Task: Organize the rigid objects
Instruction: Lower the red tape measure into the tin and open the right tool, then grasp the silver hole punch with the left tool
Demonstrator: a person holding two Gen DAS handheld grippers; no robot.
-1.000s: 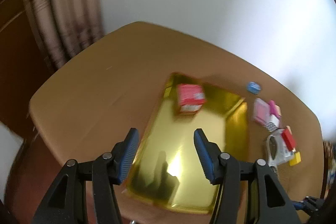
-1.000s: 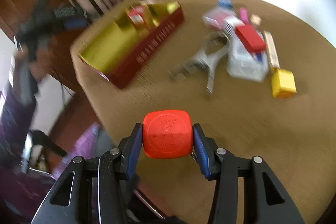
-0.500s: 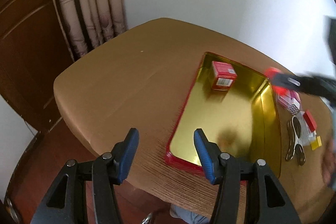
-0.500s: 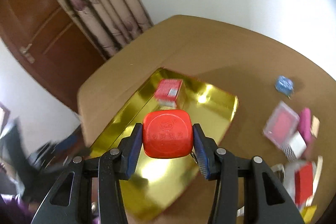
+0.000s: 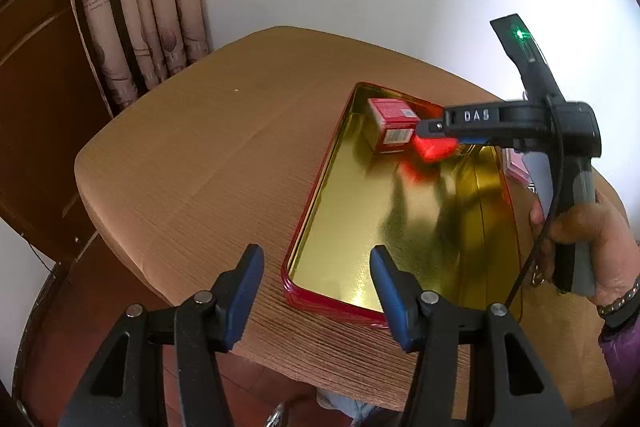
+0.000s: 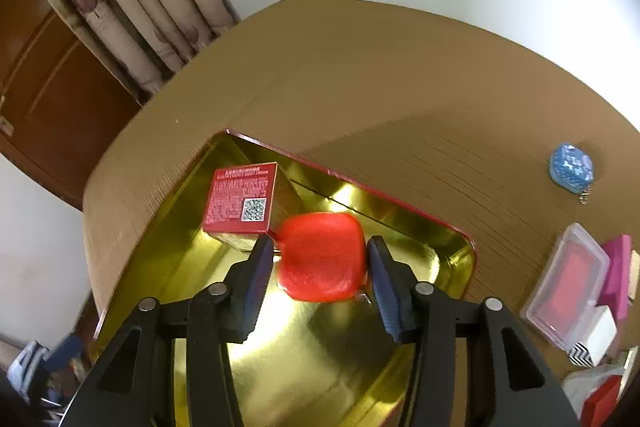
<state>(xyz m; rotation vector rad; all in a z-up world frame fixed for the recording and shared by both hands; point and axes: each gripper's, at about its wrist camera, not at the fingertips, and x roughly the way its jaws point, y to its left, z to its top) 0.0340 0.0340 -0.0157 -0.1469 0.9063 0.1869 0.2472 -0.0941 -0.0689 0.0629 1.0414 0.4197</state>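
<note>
A gold tray with a red rim (image 5: 400,227) (image 6: 320,347) lies on the brown table. At its far end stands a red box (image 5: 390,125) (image 6: 240,199). Beside that box is a red rounded cube (image 5: 434,147) (image 6: 322,257), blurred, low over the tray floor between the fingers of my right gripper (image 6: 320,245) (image 5: 430,131). Those jaws are opening, and a thin gap shows on each side of the cube. My left gripper (image 5: 316,253) hangs open and empty over the tray's near rim.
Right of the tray lie a blue round keychain (image 6: 571,163), a clear case with red inside (image 6: 568,287) and a pink piece (image 6: 618,267). A person's hand (image 5: 580,227) holds the right gripper. Curtains and a wooden door stand beyond the table's left edge.
My right gripper carried the red cube from over the bare table to the tray, next to the red box, and its fingers have spread off the cube. The left gripper has barely shifted.
</note>
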